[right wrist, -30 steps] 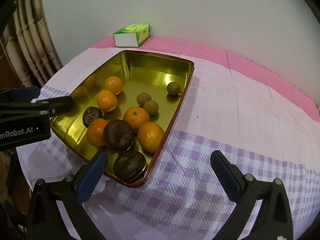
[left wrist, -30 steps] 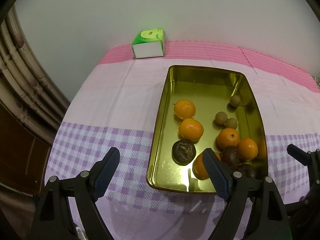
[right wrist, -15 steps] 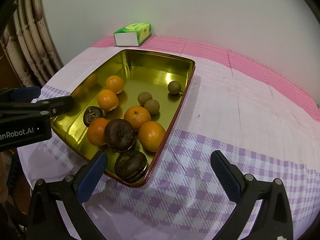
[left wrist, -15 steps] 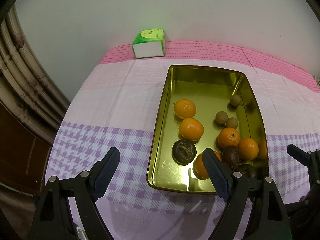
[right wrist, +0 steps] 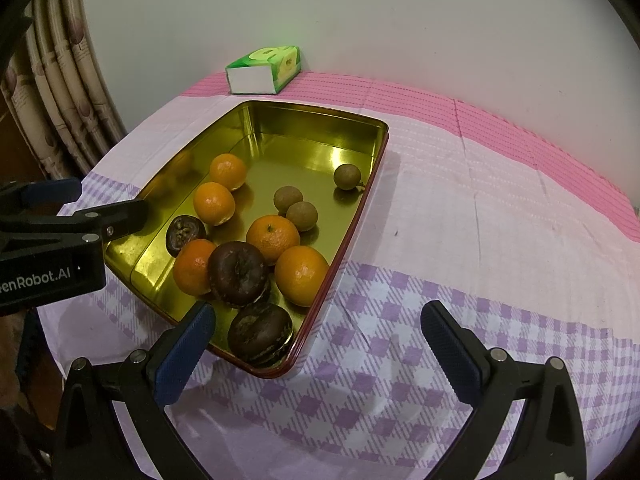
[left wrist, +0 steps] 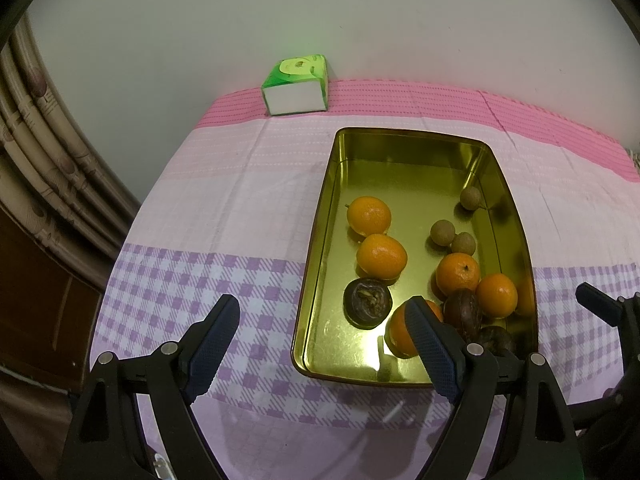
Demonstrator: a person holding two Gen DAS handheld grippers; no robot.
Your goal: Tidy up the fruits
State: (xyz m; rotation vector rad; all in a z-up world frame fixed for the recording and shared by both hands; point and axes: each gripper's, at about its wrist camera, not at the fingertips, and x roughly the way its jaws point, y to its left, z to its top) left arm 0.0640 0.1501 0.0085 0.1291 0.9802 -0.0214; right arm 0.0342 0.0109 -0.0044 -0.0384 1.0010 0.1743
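A gold metal tray [left wrist: 320,220] [right wrist: 320,132] lies on the pink and purple checked cloth. Several oranges [left wrist: 382,256] [right wrist: 273,239] sit in it, with three dark brown round fruits [left wrist: 367,303] [right wrist: 239,267] and three small tan longans [left wrist: 442,232] [right wrist: 288,199]. My left gripper [left wrist: 320,312] stands open above the tray's near left corner, nothing between its fingers; its body also shows at the left of the right wrist view [right wrist: 80,216]. My right gripper [right wrist: 316,316] hangs open over the tray's near right corner, holding nothing.
A green and white tissue box [left wrist: 296,84] [right wrist: 264,70] stands at the table's far edge against the pale wall. A patterned curtain [left wrist: 40,160] hangs at the left. Bare cloth [right wrist: 480,220] spreads to the right of the tray.
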